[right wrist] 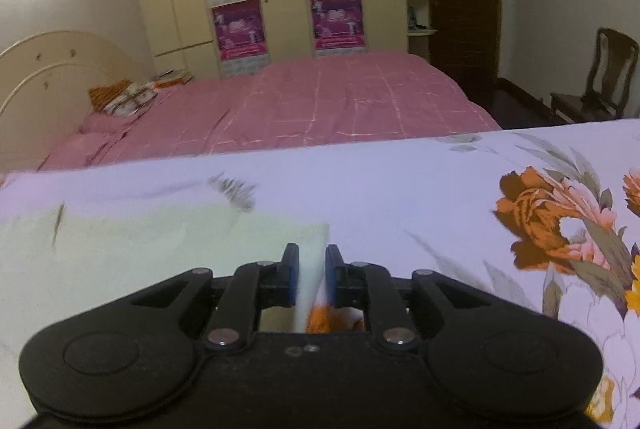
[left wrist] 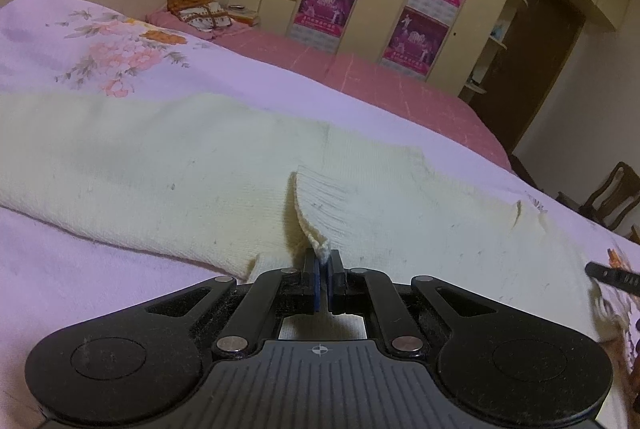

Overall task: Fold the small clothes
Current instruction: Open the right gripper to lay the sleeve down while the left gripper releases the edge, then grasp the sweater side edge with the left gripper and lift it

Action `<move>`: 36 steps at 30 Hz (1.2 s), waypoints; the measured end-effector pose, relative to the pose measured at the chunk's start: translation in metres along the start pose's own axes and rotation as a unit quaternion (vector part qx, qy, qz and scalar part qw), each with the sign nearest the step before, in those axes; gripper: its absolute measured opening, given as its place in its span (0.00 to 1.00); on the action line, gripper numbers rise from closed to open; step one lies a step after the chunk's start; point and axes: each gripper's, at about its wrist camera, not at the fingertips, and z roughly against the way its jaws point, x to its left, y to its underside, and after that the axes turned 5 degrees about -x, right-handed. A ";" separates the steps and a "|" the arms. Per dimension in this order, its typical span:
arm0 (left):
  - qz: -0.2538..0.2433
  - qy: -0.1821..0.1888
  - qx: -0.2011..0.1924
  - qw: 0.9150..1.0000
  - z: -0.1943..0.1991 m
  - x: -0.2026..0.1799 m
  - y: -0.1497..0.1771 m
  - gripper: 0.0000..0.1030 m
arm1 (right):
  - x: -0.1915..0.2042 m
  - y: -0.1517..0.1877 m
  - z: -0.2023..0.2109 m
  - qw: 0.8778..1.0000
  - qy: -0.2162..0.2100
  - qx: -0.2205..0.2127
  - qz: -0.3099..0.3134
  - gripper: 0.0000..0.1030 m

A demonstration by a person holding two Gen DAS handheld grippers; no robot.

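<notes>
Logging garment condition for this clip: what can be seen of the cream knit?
The cream knit garment lies flat on the floral sheet, pale yellow, ribbed at one hem, flecked with dark lint. The left tongs pinch a ribbed corner, lifting it. The right tongs stand slightly open at another edge.

One cream knit garment (left wrist: 200, 165), four purple posters (right wrist: 236, 25), one wooden chair (right wrist: 600, 77)

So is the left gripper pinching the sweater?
Touching. The left wrist view shows the left gripper with jaws shut on the cream sweater edge.
</notes>
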 end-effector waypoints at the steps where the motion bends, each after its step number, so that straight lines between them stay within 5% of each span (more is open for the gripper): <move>1: -0.002 -0.001 0.000 1.000 0.000 -0.001 0.000 0.05 | 0.002 0.004 -0.002 1.000 0.002 0.004 0.009 0.15; 11: -0.064 -0.038 0.019 0.997 -0.001 -0.021 -0.007 0.06 | 0.006 0.002 0.001 1.000 0.013 0.013 0.020 0.18; 14: -0.105 -0.077 0.022 0.991 0.001 -0.035 -0.009 0.17 | 0.006 0.003 0.005 1.000 0.015 0.013 0.021 0.19; 19: -0.147 -0.106 0.033 0.983 0.000 -0.050 -0.010 0.22 | 0.007 0.001 0.011 0.999 0.017 0.014 0.023 0.20; 21: -0.169 -0.126 0.032 0.977 0.002 -0.056 -0.009 0.36 | 0.006 0.003 0.013 0.999 0.016 0.016 0.025 0.20; 22: -0.176 -0.153 0.031 0.972 0.002 -0.056 -0.009 0.65 | 0.005 0.005 0.014 0.999 0.016 0.019 0.026 0.21; 23: -0.179 -0.186 0.027 0.966 0.003 -0.056 -0.010 0.80 | 0.004 0.007 0.015 0.999 0.017 0.023 0.026 0.21; 24: -0.176 -0.206 0.023 0.962 0.004 -0.051 -0.010 0.91 | 0.003 0.008 0.015 0.999 0.017 0.025 0.026 0.21; 27: -0.125 -0.207 -0.004 0.970 0.027 -0.014 -0.013 0.91 | 0.001 0.013 0.023 0.999 0.020 0.026 0.026 0.21; 30: -0.078 -0.234 -0.037 0.968 0.055 0.034 -0.010 0.90 | -0.006 0.015 0.033 0.999 0.019 0.020 0.019 0.22; 36: 0.105 -0.208 -0.074 0.970 0.102 0.157 -0.010 0.67 | -0.018 0.025 0.046 1.000 0.012 0.013 -0.006 0.22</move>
